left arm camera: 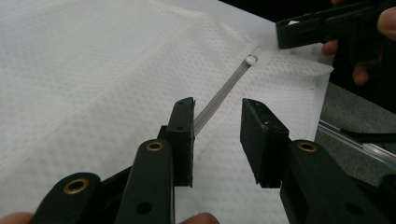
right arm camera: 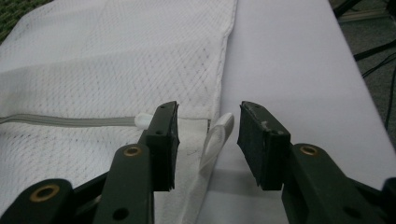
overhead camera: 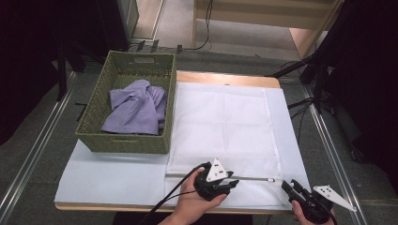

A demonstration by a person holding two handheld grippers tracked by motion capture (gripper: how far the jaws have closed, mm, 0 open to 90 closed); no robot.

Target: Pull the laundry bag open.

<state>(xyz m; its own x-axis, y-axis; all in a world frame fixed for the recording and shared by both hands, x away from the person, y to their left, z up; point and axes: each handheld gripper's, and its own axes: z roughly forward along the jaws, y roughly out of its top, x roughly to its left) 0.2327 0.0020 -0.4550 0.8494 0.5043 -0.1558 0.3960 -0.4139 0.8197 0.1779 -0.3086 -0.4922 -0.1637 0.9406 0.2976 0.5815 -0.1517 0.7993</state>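
Observation:
A white mesh laundry bag (overhead camera: 220,126) lies flat on the table. Its grey zipper (overhead camera: 253,178) runs along the near edge. In the high view my left gripper (overhead camera: 231,181) hovers low over the zipper's middle and points right along it. In the left gripper view the zipper (left arm camera: 219,95) leads away from the open jaws of my left gripper (left arm camera: 217,140) to the white pull (left arm camera: 251,59). My right gripper (overhead camera: 287,185) sits at the bag's near right corner. It stands open (right arm camera: 208,142) around a white loop tab (right arm camera: 217,140), pads apart from it, beside the pull (right arm camera: 142,121).
A green wicker basket (overhead camera: 122,143) stands at the table's left with a purple garment (overhead camera: 136,110) heaped inside. A white cover (overhead camera: 112,178) lies over the tabletop. Metal rails and cables run on the floor at both sides.

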